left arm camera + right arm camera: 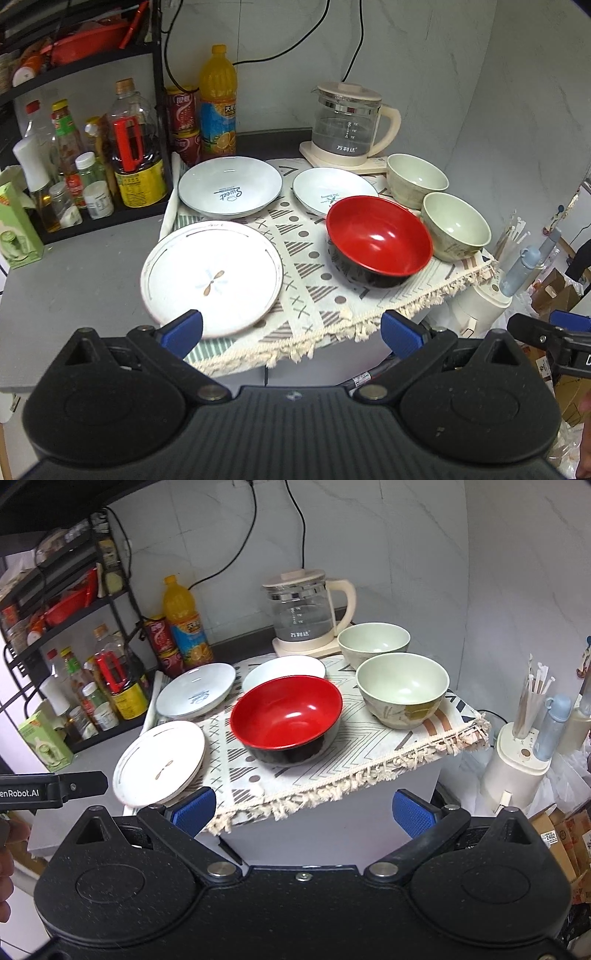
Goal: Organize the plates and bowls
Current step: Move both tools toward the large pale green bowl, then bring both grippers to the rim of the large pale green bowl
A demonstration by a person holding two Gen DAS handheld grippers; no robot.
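Observation:
On a patterned cloth [306,258] lie a flat white plate [212,277] at the front left, two pale deep plates [229,184] [328,188] behind it, a red-and-black bowl [378,240] in the middle, and two green bowls [415,177] [456,225] at the right. My left gripper [291,332] is open and empty, just short of the flat plate's near rim. My right gripper [303,812] is open and empty, below the cloth's fringe, in front of the red bowl [286,718]. The right wrist view also shows the flat plate [159,760] and the green bowls [402,688] [373,642].
A glass kettle [347,122] stands behind the bowls. A black rack [159,122] with bottles and jars, an orange juice bottle [218,99] and red cans stand at the back left. Grey tabletop [74,280] lies left of the cloth. A white appliance with a blue bottle [517,753] stands right.

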